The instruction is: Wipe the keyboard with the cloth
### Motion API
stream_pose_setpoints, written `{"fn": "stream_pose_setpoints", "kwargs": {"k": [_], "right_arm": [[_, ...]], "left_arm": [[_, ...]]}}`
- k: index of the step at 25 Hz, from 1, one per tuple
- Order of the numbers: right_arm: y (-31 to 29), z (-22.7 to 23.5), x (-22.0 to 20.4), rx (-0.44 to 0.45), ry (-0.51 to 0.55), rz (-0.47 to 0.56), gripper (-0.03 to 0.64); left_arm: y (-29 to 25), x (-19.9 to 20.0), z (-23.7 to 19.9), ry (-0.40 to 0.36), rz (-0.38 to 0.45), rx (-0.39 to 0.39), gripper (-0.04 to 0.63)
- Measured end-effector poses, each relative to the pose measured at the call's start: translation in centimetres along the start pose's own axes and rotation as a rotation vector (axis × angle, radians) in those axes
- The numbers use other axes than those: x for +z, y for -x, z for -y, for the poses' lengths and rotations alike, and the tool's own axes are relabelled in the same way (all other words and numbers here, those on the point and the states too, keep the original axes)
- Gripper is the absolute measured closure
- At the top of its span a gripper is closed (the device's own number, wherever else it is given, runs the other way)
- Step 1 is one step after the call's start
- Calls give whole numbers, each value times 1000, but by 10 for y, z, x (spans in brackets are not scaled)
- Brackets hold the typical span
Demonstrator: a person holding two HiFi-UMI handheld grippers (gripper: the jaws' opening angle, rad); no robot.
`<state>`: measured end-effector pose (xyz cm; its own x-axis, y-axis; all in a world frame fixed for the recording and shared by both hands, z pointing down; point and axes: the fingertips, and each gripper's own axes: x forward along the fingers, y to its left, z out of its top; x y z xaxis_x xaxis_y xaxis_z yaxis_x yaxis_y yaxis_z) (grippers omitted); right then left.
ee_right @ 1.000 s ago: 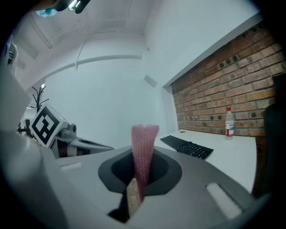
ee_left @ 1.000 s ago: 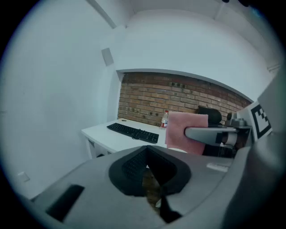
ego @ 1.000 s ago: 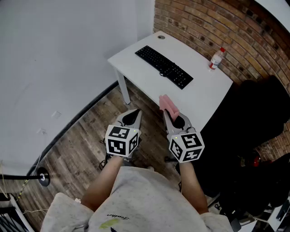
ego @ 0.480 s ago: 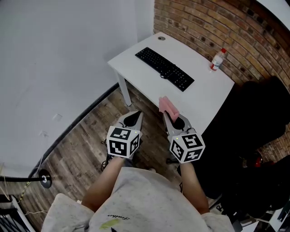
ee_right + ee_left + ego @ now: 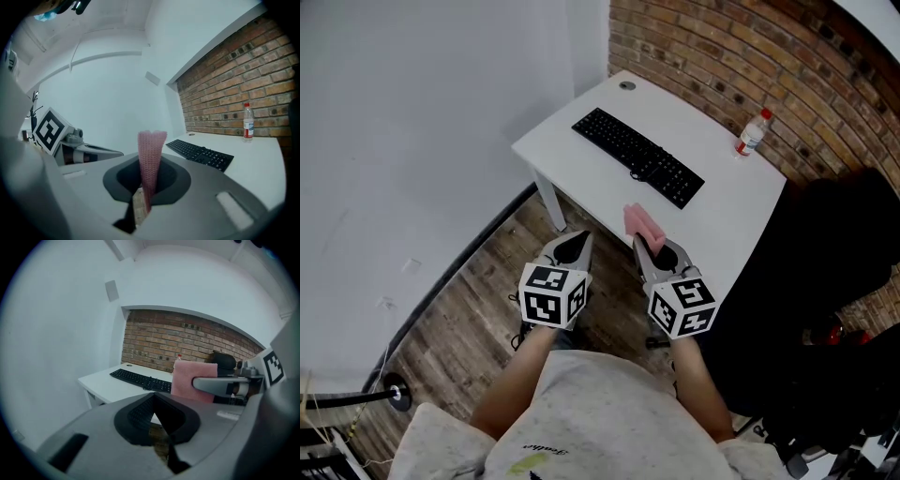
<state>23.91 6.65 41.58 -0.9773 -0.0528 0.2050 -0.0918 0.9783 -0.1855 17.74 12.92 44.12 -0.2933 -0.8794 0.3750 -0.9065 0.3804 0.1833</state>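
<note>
A black keyboard (image 5: 637, 157) lies on the white desk (image 5: 722, 202) ahead of me, also visible as the keyboard (image 5: 140, 379) in the left gripper view and the keyboard (image 5: 199, 153) in the right gripper view. My right gripper (image 5: 648, 247) is shut on a folded pink cloth (image 5: 641, 224), which stands upright between its jaws as the cloth (image 5: 150, 161). My left gripper (image 5: 573, 244) hangs beside it, shut and empty, over the floor short of the desk. The cloth (image 5: 193, 379) also shows in the left gripper view.
A plastic water bottle (image 5: 751, 134) with a red cap stands at the desk's far right by the brick wall (image 5: 787, 75). A white wall (image 5: 422, 122) runs along the left. Dark bulky things (image 5: 834, 281) sit right of the desk. Wooden floor (image 5: 478, 291) lies below.
The view has shifted slightly forward toward the desk; both grippers hold the same pose, the cloth still in the right one.
</note>
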Motion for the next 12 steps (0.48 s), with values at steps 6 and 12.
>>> {"fn": "stream_pose_setpoints", "kwargs": {"k": [6,12], "right_arm": [[-59,-3,18,-86,-14,-19,592],[-116,4,26,-157,-34,-38,592]], "left_arm": [[-28,25,-54,0,-27,-92,598],[-59,46,-107,1,-43,-147,598]]}}
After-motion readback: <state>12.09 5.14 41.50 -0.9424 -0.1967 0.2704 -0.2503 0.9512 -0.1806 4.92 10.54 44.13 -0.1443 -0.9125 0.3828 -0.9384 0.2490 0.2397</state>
